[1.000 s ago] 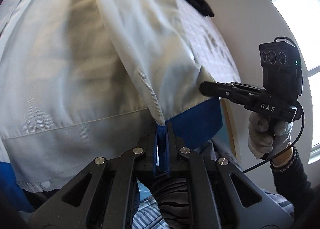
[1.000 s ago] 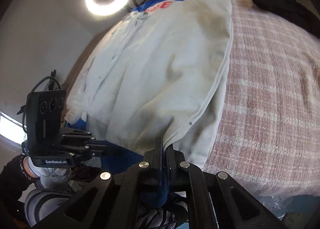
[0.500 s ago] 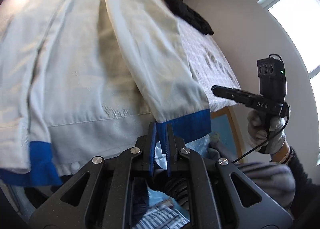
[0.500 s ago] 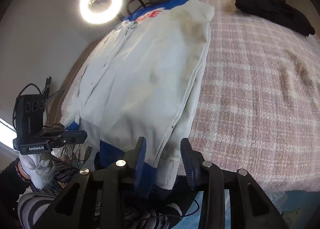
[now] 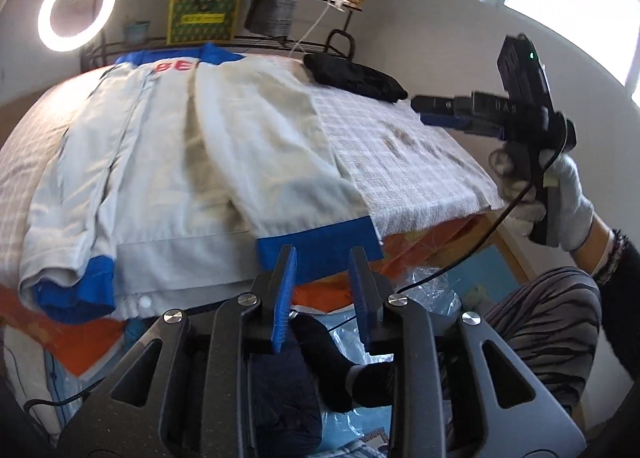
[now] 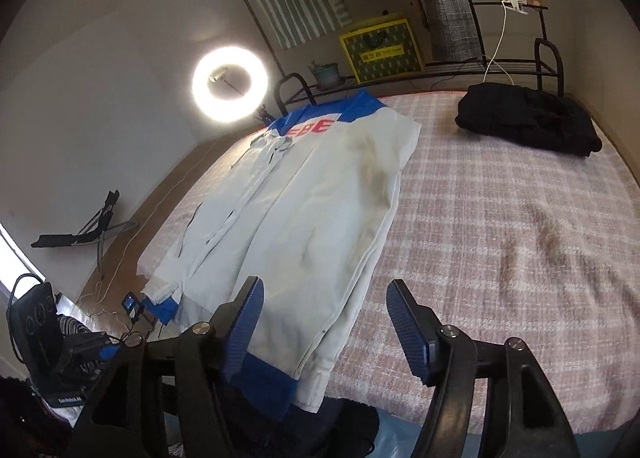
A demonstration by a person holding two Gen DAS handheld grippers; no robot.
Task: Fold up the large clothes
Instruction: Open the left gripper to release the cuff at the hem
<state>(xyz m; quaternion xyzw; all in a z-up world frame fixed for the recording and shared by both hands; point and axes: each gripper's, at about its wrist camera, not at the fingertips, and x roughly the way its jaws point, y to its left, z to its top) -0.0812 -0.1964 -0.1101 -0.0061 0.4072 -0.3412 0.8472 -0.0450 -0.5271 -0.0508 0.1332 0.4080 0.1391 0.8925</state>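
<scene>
A white jacket (image 5: 168, 178) with blue cuffs and red letters lies flat on the bed, its right sleeve folded lengthwise over the body. My left gripper (image 5: 322, 258) hangs just short of the blue cuff (image 5: 316, 242); its jaws are opening with nothing between them. In the right wrist view the jacket (image 6: 312, 218) runs away from my right gripper (image 6: 326, 290), whose jaws are opening above the near hem with nothing between them. A gloved hand holds the right gripper (image 5: 440, 114) up at the right. The left gripper (image 6: 106, 350) shows at the lower left.
A pink plaid cover (image 6: 500, 238) spreads over the bed. A folded black garment (image 6: 528, 118) sits at the far right corner. Behind the bed stand a lit ring light (image 6: 230, 84), a yellow crate (image 6: 380, 48) and a metal rack. The person's striped leg (image 5: 552, 322) is at the bed's near edge.
Both grippers let go of the jacket's blue cuff and hem, opened, and drew back and up. The jacket settled flat on the bed with its sleeve folded over.
</scene>
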